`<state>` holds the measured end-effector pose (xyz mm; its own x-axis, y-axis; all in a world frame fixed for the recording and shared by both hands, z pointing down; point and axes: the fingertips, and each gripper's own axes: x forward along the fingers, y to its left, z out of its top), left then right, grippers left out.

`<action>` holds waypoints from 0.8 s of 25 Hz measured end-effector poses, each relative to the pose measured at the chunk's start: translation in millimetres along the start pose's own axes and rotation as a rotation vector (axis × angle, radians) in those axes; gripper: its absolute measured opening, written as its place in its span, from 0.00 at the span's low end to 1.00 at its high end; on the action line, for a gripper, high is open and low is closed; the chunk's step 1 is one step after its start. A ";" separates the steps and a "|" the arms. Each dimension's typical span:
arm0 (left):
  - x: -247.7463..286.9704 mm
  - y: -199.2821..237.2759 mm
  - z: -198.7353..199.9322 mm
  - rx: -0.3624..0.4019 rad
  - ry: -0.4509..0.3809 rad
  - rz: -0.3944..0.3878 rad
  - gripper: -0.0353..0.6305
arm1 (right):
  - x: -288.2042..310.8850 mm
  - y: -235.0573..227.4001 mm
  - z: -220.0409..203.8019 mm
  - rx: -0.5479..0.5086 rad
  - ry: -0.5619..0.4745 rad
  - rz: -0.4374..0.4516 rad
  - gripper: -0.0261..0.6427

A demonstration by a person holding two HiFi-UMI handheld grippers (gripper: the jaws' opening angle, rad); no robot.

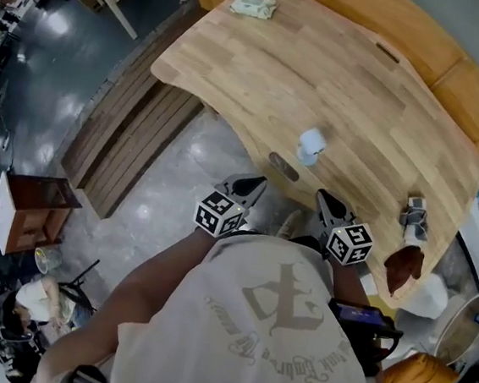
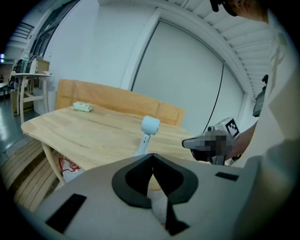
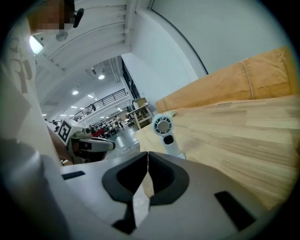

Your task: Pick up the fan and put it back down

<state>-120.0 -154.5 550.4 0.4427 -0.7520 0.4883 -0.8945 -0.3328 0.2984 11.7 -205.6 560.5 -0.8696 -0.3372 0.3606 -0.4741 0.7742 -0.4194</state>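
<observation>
A small pale-blue handheld fan [image 1: 311,145] stands upright on the wooden table [image 1: 252,69], close to its curved near edge. It also shows in the left gripper view as the fan [image 2: 148,130] and in the right gripper view as the fan [image 3: 165,132], round head facing that camera. My left gripper [image 1: 255,185] and right gripper [image 1: 323,199] hover short of the table's edge, on either side of the fan and apart from it. Both are shut with nothing between the jaws. The left gripper [image 2: 152,155] and right gripper [image 3: 147,154] have their tips meeting.
A green-and-white packet [image 1: 253,7] lies at the table's far end. A cable slot [image 1: 283,166] sits near the front edge. A grey object [image 1: 414,215] and a brown object [image 1: 403,268] lie at the right end. A small wooden cabinet [image 1: 29,207] stands on the floor at left.
</observation>
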 end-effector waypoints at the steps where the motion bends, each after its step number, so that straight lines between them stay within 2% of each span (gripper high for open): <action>1: 2.0 0.9 0.7 -0.005 -0.001 0.012 0.07 | 3.6 -5.0 1.8 -0.007 0.007 0.006 0.06; 12: -7.8 21.0 -2.5 -0.104 -0.048 0.203 0.07 | 46.7 -31.6 7.4 -0.110 0.120 0.086 0.06; 20: 5.3 9.3 -10.6 -0.142 -0.043 0.211 0.07 | 53.3 -50.8 6.7 -0.134 0.160 0.110 0.06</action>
<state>-125.3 -155.6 564.5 0.2415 -0.8208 0.5177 -0.9479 -0.0852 0.3070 -11.5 -266.5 595.4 -0.8773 -0.1656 0.4504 -0.3455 0.8694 -0.3533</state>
